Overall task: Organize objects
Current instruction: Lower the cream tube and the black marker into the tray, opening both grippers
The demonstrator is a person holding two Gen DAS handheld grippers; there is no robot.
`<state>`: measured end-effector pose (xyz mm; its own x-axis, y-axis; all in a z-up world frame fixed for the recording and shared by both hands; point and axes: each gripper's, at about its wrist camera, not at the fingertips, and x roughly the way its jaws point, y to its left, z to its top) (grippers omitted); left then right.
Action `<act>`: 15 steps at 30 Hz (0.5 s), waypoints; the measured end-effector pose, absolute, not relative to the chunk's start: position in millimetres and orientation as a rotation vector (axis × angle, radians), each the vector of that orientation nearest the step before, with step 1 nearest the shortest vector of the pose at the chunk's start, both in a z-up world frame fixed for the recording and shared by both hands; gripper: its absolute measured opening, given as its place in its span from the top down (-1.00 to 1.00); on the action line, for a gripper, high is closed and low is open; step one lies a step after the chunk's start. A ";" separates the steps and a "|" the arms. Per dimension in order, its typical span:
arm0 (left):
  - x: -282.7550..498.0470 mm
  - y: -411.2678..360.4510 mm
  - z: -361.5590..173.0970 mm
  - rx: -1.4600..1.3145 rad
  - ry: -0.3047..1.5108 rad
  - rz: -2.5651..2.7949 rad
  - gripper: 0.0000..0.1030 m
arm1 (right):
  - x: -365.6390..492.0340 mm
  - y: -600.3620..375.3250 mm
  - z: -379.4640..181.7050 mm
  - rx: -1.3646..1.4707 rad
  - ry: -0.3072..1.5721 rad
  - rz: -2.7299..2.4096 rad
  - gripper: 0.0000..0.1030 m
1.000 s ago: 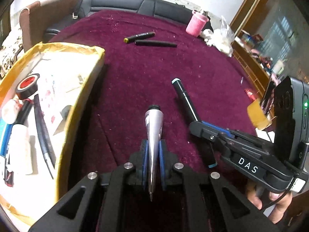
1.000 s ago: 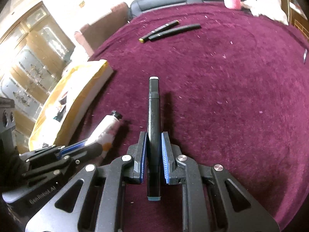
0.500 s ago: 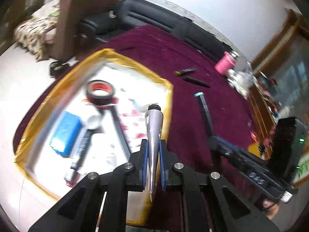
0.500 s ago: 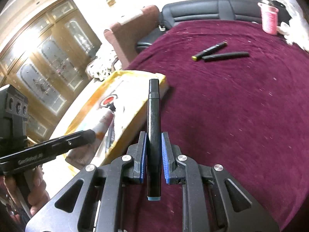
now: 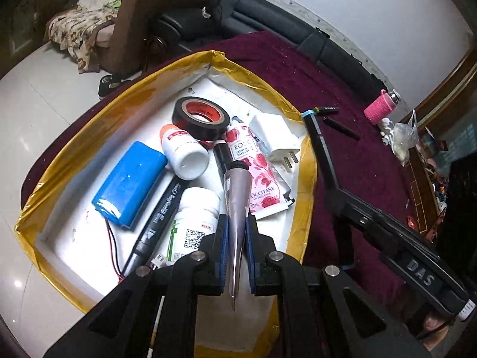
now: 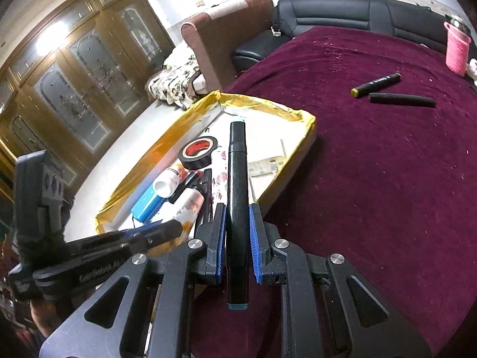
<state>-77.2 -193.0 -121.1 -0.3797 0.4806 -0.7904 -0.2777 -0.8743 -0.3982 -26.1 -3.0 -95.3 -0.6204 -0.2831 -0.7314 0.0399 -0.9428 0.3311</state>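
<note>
Both grippers have swung from the maroon cloth to the yellow-rimmed box (image 5: 310, 161) at frame centre, the left gripper (image 5: 237, 256) pinching a silver tube (image 5: 237, 197) over its contents and the right gripper (image 6: 237, 238) clamping a black marker (image 6: 237, 185), so both look ready to drop.

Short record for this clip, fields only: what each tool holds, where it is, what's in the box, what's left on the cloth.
left tool: shut on silver tube, over the box
right tool: shut on black marker, near the box's edge
box: yellow-rimmed, holds tape roll, blue battery pack, white bottles, rose hand-cream tube, plug, dark pen
left on cloth: yellow-tipped marker, black stick
also there: pink cup
</note>
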 end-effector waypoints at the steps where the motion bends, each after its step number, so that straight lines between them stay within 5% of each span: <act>1: -76.6 -195.5 -121.3 -1.402 -0.274 2.271 0.83 | -29.0 -3.5 -97.0 1.275 -0.419 -2.637 0.71; 15: -74.5 -195.8 -127.9 -1.403 -0.280 2.272 0.82 | -93.6 -15.5 -112.8 1.372 -0.292 -2.600 0.71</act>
